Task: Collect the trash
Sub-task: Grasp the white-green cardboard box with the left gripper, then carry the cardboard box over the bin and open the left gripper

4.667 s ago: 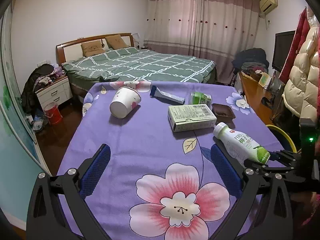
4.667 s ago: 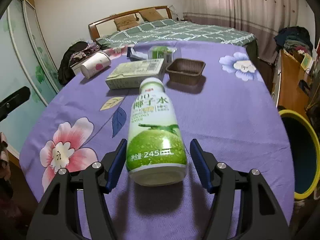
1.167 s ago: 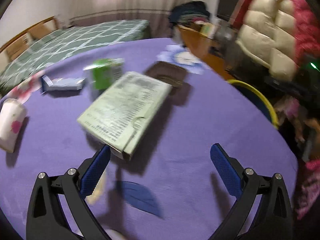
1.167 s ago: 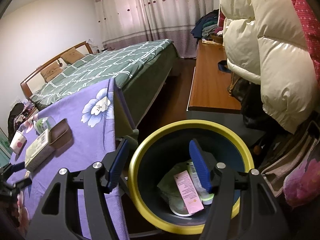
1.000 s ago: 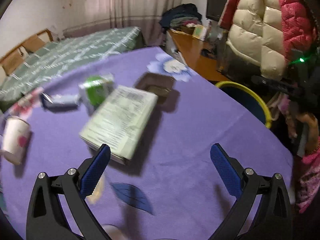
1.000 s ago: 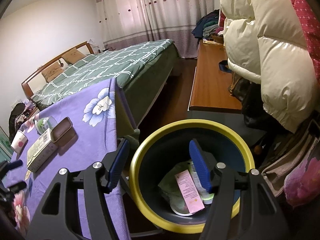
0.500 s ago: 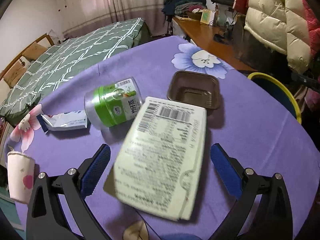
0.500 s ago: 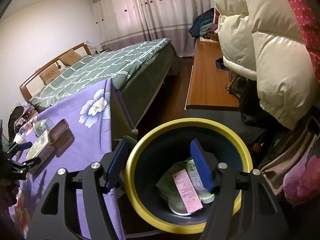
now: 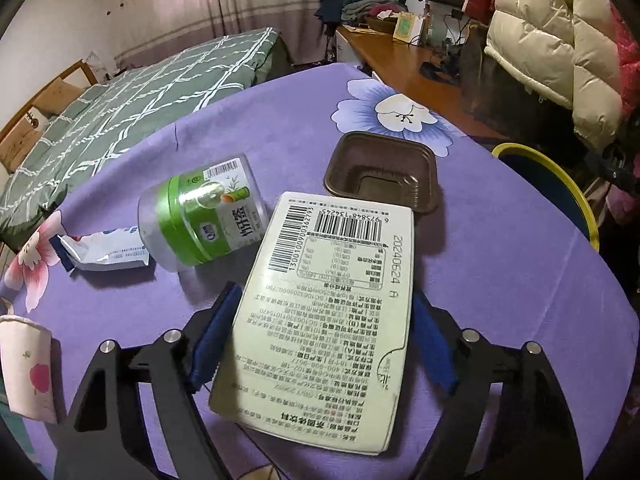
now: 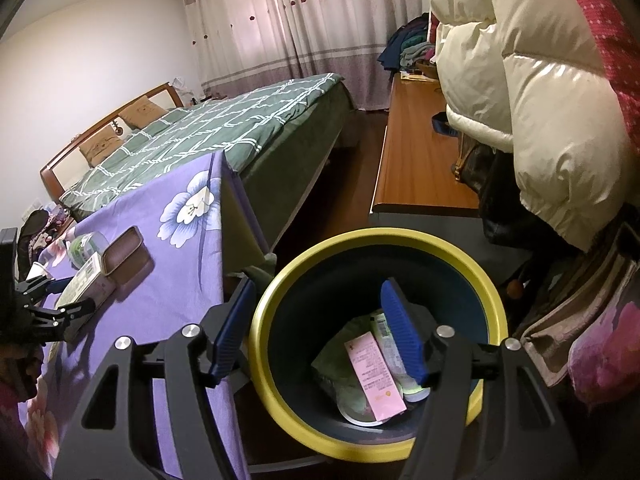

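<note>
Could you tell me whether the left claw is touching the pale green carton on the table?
Touching. In the left wrist view the left claw has just been closing, and both blue pads meet the long sides of the carton.

The flat pale-green cardboard carton point(image 9: 332, 312) carries two barcodes, one numbered 6 975848 134245, beside the stamped date 20240624 A and dense small print too fine to read. The clear round plastic jar with a green band point(image 9: 200, 216) shows a small barcode and large characters I cannot make out.

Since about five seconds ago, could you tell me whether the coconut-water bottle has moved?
Yes. It lay on the purple tablecloth then; now the bottle lies inside the yellow-rimmed bin beside the table.
</note>
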`<move>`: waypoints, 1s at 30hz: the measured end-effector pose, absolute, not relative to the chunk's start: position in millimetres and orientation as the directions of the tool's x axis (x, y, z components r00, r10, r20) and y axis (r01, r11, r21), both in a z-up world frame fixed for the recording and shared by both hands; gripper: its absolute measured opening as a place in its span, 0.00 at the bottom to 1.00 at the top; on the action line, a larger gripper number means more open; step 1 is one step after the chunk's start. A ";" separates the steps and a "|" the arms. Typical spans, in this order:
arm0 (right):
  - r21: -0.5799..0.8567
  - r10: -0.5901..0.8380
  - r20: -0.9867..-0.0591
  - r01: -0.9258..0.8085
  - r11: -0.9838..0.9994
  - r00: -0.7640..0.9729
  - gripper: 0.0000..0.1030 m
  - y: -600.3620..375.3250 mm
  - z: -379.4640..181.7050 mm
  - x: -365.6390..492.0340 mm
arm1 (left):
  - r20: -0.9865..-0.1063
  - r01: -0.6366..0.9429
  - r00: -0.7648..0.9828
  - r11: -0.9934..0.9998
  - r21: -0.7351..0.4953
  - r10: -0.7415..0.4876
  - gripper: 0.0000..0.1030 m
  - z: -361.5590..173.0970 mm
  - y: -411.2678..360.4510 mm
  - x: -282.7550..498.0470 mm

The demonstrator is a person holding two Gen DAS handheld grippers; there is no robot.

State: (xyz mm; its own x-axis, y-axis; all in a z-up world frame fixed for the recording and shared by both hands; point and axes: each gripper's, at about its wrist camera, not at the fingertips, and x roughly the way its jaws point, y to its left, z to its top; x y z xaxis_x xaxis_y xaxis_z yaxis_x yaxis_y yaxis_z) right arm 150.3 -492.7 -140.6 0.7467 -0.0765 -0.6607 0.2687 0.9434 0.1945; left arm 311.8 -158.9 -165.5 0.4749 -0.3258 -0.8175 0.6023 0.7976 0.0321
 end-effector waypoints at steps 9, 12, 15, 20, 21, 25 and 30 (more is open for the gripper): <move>0.214 -0.068 -0.650 0.267 0.940 0.757 0.60 -495.8 -139.4 134.4 | -0.817 0.618 0.467 0.786 0.029 -0.338 0.72 -148.6 -172.5 274.7; 0.213 -0.071 -0.646 0.269 0.939 0.760 0.60 -497.6 -138.4 126.2 | -0.809 0.643 0.465 0.765 0.028 -0.361 0.72 -136.7 -187.8 258.8; 0.216 -0.080 -0.646 0.282 0.935 0.759 0.60 -503.6 -137.7 115.0 | -0.798 0.674 0.459 0.738 0.025 -0.391 0.72 -126.3 -207.0 248.8; 0.211 -0.122 -0.640 0.327 0.921 0.758 0.60 -517.6 -136.6 92.8 | -0.791 0.746 0.422 0.665 0.026 -0.443 0.71 -117.3 -261.3 241.0; 0.212 -0.126 -0.639 0.332 0.919 0.759 0.60 -520.1 -136.6 89.6 | -0.793 0.759 0.413 0.650 0.028 -0.448 0.71 -118.1 -275.0 240.3; 0.200 -0.163 -0.635 0.365 0.909 0.755 0.60 -533.8 -135.7 74.0 | -0.801 0.803 0.370 0.596 0.020 -0.472 0.71 -121.6 -327.2 238.0; 0.177 -0.218 -0.636 0.415 0.893 0.741 0.60 -552.7 -136.3 53.6 | -0.811 0.838 0.337 0.546 0.025 -0.479 0.71 -129.0 -388.1 232.6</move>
